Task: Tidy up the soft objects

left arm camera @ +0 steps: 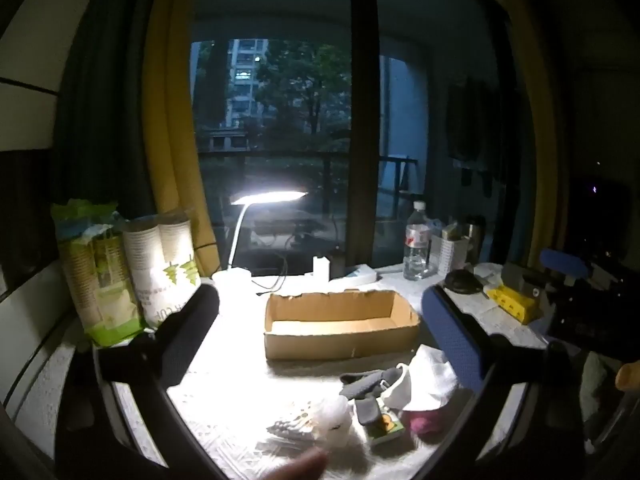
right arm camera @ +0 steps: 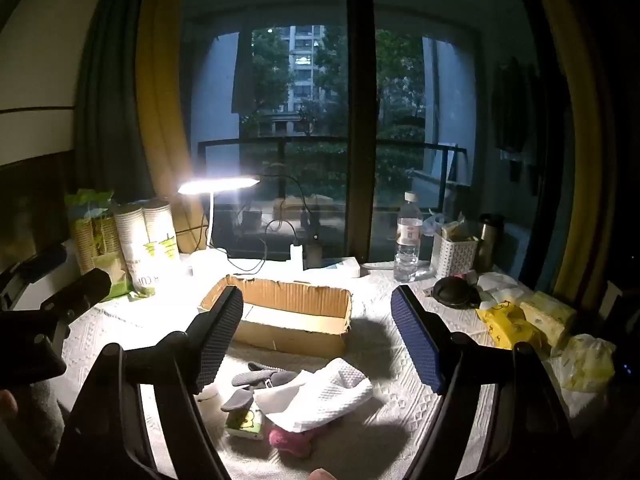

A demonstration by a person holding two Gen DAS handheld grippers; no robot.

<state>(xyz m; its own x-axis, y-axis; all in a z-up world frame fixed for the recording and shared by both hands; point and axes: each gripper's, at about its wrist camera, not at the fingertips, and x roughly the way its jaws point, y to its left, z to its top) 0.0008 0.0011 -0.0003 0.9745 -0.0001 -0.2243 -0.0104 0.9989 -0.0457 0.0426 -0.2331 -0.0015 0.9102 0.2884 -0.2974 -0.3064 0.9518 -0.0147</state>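
Observation:
An open cardboard box (left arm camera: 340, 326) (right arm camera: 280, 320) stands in the middle of the white-clothed table, with nothing visible inside. In front of it lies a pile of soft things: a white waffle cloth (right arm camera: 324, 392) (left arm camera: 430, 376), grey fabric pieces (right arm camera: 260, 378) (left arm camera: 366, 384), a pink plush item (right arm camera: 290, 442) (left arm camera: 424, 422), a small green and yellow packet (right arm camera: 246, 424) (left arm camera: 384, 426) and a white fluffy item (left arm camera: 332, 420). My left gripper (left arm camera: 320, 304) is open above the pile. My right gripper (right arm camera: 318, 308) is open above the pile, empty.
A lit desk lamp (left arm camera: 264, 200) stands behind the box. Paper cup packs (left arm camera: 132, 272) stand at the left. A water bottle (right arm camera: 408, 236), white basket (right arm camera: 454, 254), black round object (right arm camera: 454, 292) and yellow bags (right arm camera: 508, 322) crowd the right. The window is behind.

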